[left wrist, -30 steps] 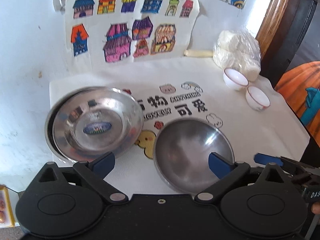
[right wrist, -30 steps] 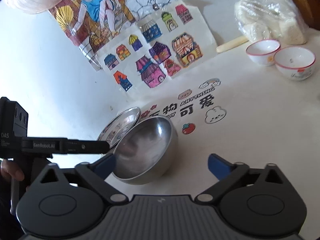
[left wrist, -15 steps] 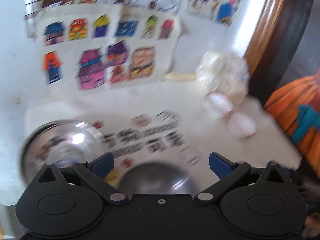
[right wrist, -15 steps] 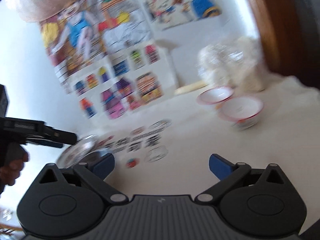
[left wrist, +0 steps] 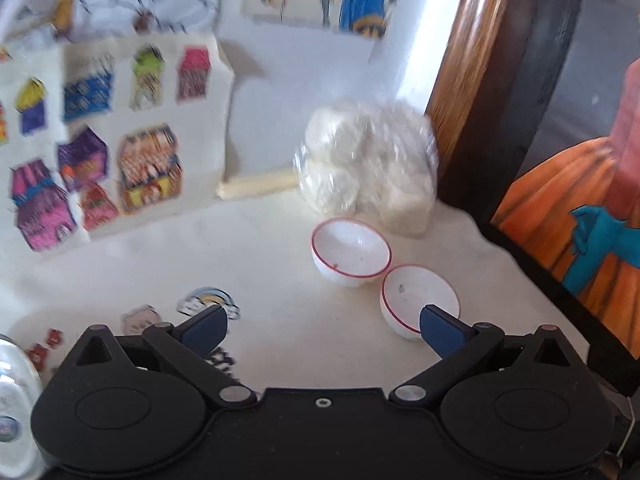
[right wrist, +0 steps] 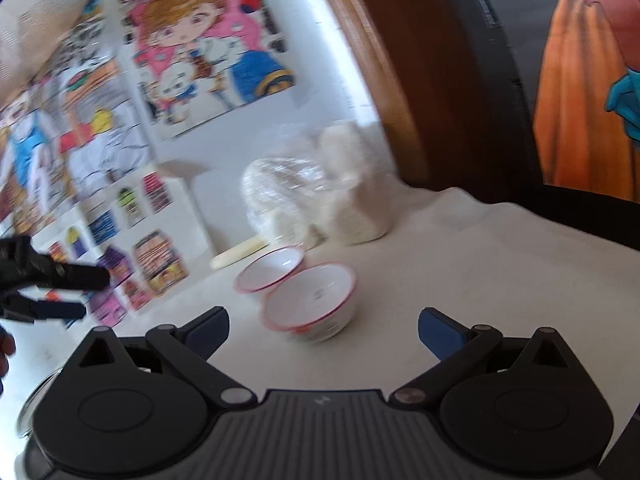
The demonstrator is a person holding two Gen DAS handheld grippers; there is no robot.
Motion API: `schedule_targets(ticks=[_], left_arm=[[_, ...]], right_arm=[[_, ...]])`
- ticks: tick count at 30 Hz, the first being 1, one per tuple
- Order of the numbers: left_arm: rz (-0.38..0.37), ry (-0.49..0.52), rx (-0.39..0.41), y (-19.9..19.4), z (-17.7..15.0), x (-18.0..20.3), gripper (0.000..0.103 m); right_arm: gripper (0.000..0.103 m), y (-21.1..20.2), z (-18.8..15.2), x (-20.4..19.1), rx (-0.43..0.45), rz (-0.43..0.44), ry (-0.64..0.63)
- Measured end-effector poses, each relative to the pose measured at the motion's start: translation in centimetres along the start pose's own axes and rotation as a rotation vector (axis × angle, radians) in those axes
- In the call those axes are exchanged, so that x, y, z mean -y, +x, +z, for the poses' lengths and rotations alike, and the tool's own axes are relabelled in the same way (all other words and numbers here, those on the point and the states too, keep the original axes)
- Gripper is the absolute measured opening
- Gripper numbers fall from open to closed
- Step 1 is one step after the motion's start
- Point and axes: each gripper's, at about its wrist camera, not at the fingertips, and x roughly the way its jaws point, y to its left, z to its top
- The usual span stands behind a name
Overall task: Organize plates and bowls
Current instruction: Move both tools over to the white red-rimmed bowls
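Two small white bowls with red rims sit side by side on the white table. In the left wrist view the far bowl (left wrist: 350, 252) and the near bowl (left wrist: 416, 300) lie ahead and right of my open, empty left gripper (left wrist: 324, 326); its right fingertip overlaps the near bowl. In the right wrist view the near bowl (right wrist: 310, 304) sits just ahead between the fingers of my open, empty right gripper (right wrist: 324, 326), with the far bowl (right wrist: 270, 270) behind it. A steel plate's edge (left wrist: 12, 400) shows at far left. My left gripper (right wrist: 48, 292) shows at the left.
A clear bag of white lumps (left wrist: 368, 168) stands behind the bowls against the wall, beside a pale stick (left wrist: 256, 190). Drawings of houses (left wrist: 100, 160) cover the wall. A dark wooden frame (left wrist: 500, 100) and the table's right edge (left wrist: 532, 280) lie to the right.
Both grippers have swung right, away from the steel bowl and plate and toward the two white bowls. Both stay open and empty.
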Motion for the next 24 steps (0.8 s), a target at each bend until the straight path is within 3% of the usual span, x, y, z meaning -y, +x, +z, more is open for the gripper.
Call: schedule_targets(ticks=[5, 14, 24], left_arm=[[0.003, -0.072, -0.103, 4.8, 0.9, 1.6, 0.102], [-0.019, -0.118, -0.129, 9.0, 1.2, 3.3, 0.102], [-0.004, -0.163, -0.17, 10.9, 1.0, 3.5, 0.098]], right_arm=[[0.103, 2.7, 0.8, 2.1, -0.021, -0.02, 0.085], [0.102, 4.5, 1.2, 2.3, -0.035, -0.022, 0.065], [0.085, 5.6, 1.1, 2.5, -0.078, 0.019, 0.087]])
